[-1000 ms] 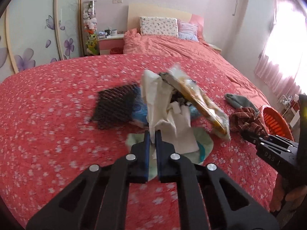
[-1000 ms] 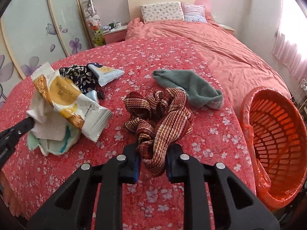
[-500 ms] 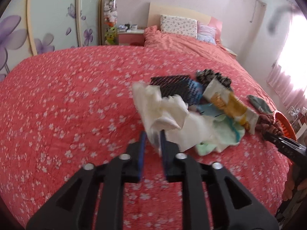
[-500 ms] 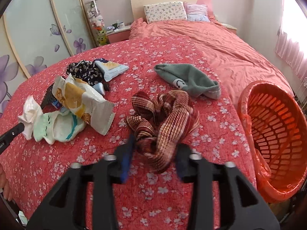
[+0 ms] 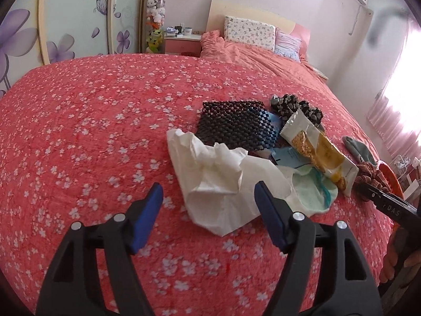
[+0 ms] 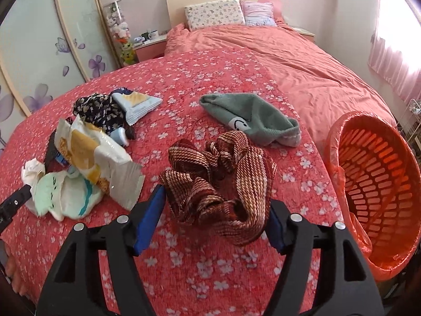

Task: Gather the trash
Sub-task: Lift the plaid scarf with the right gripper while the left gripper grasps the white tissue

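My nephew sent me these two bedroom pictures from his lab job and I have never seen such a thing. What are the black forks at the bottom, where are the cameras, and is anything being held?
No robot here: a person carries a two-finger gripper in each hand, with a wide-angle camera on each looking along its fingers. The black forks with blue pads are those fingers.

The left gripper is open over a crumpled white tissue lying on the red floral bedspread, beside a snack wrapper and a black woven mat.

The right gripper is also open, its fingers either side of a brown checked cloth. Behind that lies a green sock; an orange basket stands at the bed's edge.

Nothing is gripped in either.
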A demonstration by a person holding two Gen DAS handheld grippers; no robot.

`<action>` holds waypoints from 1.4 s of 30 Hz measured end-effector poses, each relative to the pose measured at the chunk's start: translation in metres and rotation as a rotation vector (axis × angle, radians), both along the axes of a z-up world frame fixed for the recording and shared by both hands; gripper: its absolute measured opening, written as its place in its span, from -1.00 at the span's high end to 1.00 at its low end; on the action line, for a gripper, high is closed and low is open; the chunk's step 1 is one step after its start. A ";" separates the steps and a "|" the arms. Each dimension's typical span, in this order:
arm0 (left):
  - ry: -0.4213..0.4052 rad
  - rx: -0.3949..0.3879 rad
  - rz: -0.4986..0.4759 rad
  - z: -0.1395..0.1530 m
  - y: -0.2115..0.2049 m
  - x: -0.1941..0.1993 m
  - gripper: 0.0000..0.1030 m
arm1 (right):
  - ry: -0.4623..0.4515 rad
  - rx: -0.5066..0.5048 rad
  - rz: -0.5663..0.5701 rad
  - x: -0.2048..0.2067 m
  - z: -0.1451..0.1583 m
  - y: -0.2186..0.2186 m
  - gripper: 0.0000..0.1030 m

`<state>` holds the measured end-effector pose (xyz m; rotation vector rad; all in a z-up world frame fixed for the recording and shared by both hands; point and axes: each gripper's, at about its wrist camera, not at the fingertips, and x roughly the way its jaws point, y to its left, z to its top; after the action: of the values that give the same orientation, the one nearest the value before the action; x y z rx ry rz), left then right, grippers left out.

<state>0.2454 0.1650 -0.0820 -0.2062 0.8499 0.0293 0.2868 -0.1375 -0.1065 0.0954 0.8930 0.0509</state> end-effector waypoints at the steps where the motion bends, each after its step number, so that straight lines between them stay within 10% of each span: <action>1: 0.004 -0.002 -0.002 -0.001 -0.001 0.002 -0.38 | 0.003 -0.003 -0.001 0.001 -0.001 0.001 -0.34; 10: 0.022 0.022 0.025 -0.005 0.004 0.014 0.17 | -0.002 -0.046 0.010 -0.002 -0.006 0.002 0.17; 38: 0.048 0.103 0.079 -0.015 0.011 0.014 0.15 | -0.019 -0.039 0.012 -0.005 -0.006 -0.001 0.26; 42: 0.035 0.076 0.058 -0.013 0.015 0.010 0.31 | -0.026 0.006 0.038 -0.009 -0.002 -0.005 0.61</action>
<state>0.2553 0.1800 -0.0955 -0.1589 0.8759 0.1194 0.2776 -0.1421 -0.1087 0.0831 0.8691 0.0901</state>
